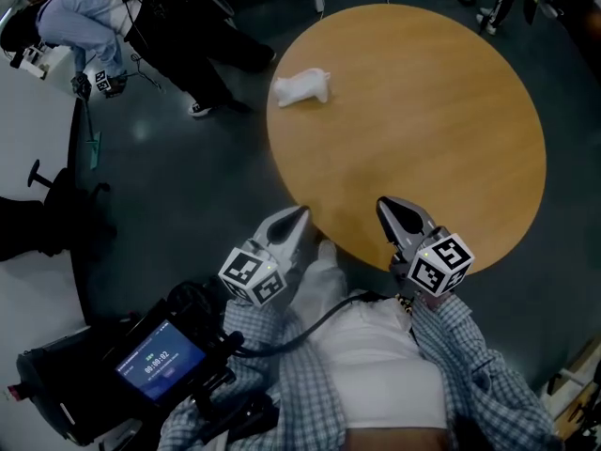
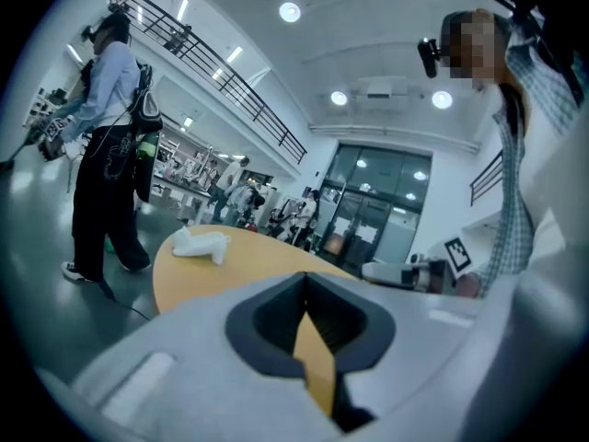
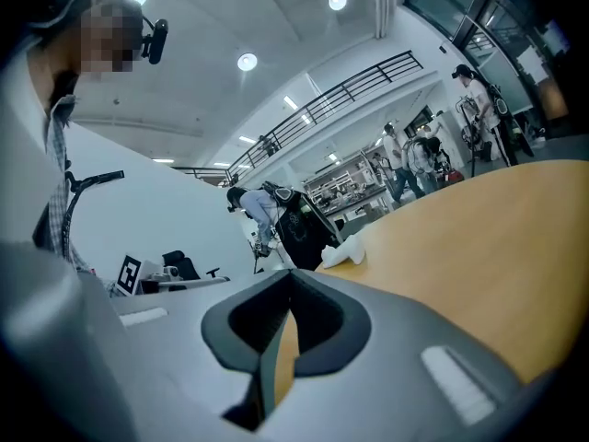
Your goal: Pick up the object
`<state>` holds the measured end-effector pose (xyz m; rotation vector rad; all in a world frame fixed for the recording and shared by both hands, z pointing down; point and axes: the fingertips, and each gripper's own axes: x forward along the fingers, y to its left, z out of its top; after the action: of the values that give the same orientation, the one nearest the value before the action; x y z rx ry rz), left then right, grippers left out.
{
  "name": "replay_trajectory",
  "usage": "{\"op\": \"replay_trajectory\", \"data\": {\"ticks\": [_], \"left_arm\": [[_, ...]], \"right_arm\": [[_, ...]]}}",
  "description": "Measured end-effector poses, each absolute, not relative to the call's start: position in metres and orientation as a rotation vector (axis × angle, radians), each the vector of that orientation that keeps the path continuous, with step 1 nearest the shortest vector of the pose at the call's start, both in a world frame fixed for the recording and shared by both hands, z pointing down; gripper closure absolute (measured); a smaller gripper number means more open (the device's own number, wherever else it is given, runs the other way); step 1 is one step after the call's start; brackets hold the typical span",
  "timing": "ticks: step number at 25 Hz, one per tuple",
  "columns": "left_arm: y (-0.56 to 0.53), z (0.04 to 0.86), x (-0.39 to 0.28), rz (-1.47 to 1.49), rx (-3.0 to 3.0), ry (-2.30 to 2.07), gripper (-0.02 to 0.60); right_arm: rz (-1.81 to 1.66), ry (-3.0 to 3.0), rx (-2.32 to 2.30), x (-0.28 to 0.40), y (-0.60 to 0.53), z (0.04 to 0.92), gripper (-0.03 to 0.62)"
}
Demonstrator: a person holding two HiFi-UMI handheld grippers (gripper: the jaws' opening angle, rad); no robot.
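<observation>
The object is a small, white, crumpled-looking lump [image 1: 300, 87] that lies on the round wooden table [image 1: 423, 139] near its far left edge. Both grippers hover at the table's near edge, well short of it. My left gripper [image 1: 300, 214] is shut and holds nothing; it points over the rim. My right gripper [image 1: 385, 205] is also shut and empty, its tip just above the tabletop. The left gripper view shows the white object [image 2: 201, 244] far ahead beyond the closed jaws [image 2: 306, 279]. The right gripper view has the white object [image 3: 342, 254] ahead, past its jaws [image 3: 291, 279].
A person in a light blue shirt [image 1: 84, 17] stands beyond the table's left side, seen also in the left gripper view as a standing person [image 2: 110, 155]. A black device with a lit screen [image 1: 160, 360] sits at lower left. A black chair [image 1: 47, 214] stands on the dark floor at left.
</observation>
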<state>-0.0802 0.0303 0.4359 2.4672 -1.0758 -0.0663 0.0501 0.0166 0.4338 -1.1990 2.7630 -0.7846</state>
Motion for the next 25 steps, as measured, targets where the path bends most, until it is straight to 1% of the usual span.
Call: {"op": "replay_trajectory", "data": {"ticks": [6,11,21,22,24,25], "left_arm": [[-0.028,0.443,-0.11,0.004,2.487,-1.008,0.583],[-0.055,0.452,-0.117,0.112,2.529,-1.004,0.583],[-0.148,0.48,-0.125,0.669,2.735,-0.921,0.578],[-0.157,0.484,-0.127,0.728,2.754,-0.9,0.558],[-0.172,0.493,-0.128,0.852,2.788,-0.838,0.492],[-0.179,0.498,-0.126,0.913,2.8,-0.801,0.469]], "right_arm": [[-0.831,2.723,-1.279,0.02,-0.033,0.438,0.591],[-0.87,2.715,-1.307,0.018,-0.039,0.442,0.591],[-0.91,2.741,-1.306,0.024,-0.08,0.452,0.591],[-0.912,2.746,-1.305,0.025,-0.083,0.452,0.591],[-0.92,2.746,-1.308,0.028,-0.088,0.453,0.591],[-0.927,2.741,-1.313,0.031,-0.09,0.454,0.591]]}}
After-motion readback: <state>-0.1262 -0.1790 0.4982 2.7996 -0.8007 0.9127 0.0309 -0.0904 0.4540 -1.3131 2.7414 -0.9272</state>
